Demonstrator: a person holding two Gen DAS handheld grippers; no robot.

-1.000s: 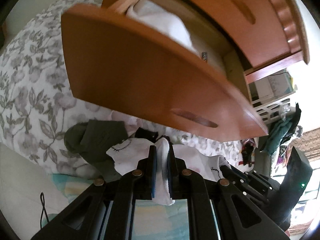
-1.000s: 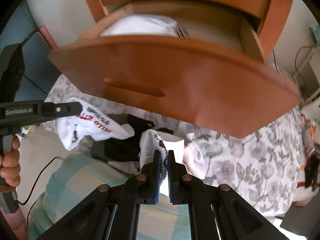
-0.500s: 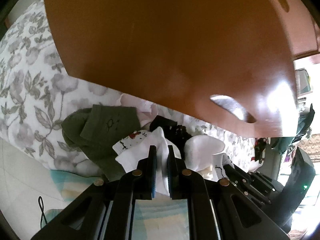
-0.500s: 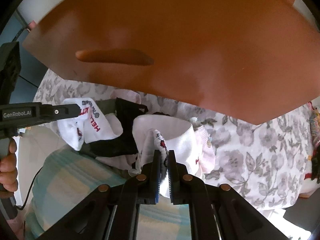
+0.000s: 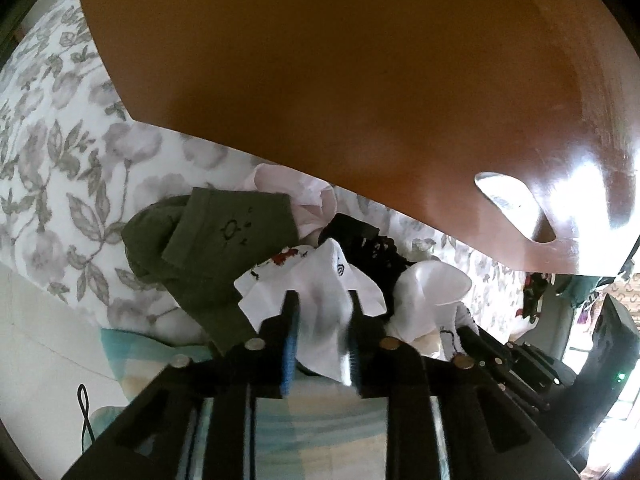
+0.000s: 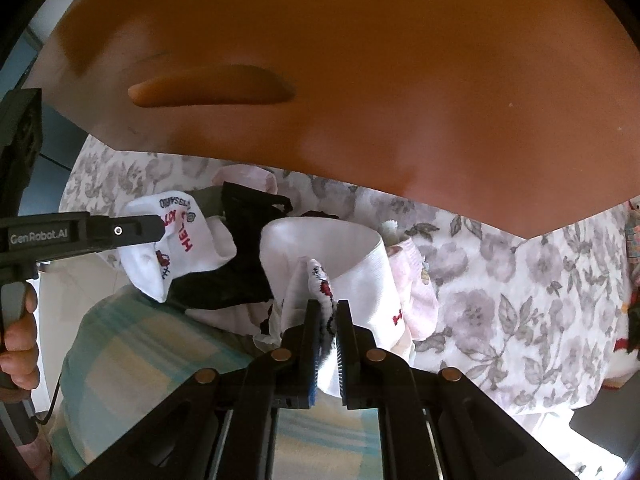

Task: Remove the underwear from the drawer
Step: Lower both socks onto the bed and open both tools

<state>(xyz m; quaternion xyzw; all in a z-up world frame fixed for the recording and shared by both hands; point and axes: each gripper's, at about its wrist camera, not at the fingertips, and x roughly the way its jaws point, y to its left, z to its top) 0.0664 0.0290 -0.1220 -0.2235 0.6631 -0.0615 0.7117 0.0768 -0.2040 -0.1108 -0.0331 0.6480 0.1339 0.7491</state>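
White printed cotton underwear [image 5: 320, 312] lies between the left gripper [image 5: 322, 314]'s black fingers, whose jaws have just been opening and stand slightly apart. The right gripper [image 6: 328, 316] pinches its other end [image 6: 320, 280], nearly closed. Both point steeply down over the floral bedspread [image 6: 500, 280], below the orange wooden drawer front [image 6: 360, 80].

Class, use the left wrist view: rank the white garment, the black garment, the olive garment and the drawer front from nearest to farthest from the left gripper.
1. White garment: between the left gripper's fingers.
2. Black garment: just beyond, slightly right.
3. Olive garment: off to the left; close to the black one in distance, hard to separate.
4. Drawer front: farthest, filling the top.
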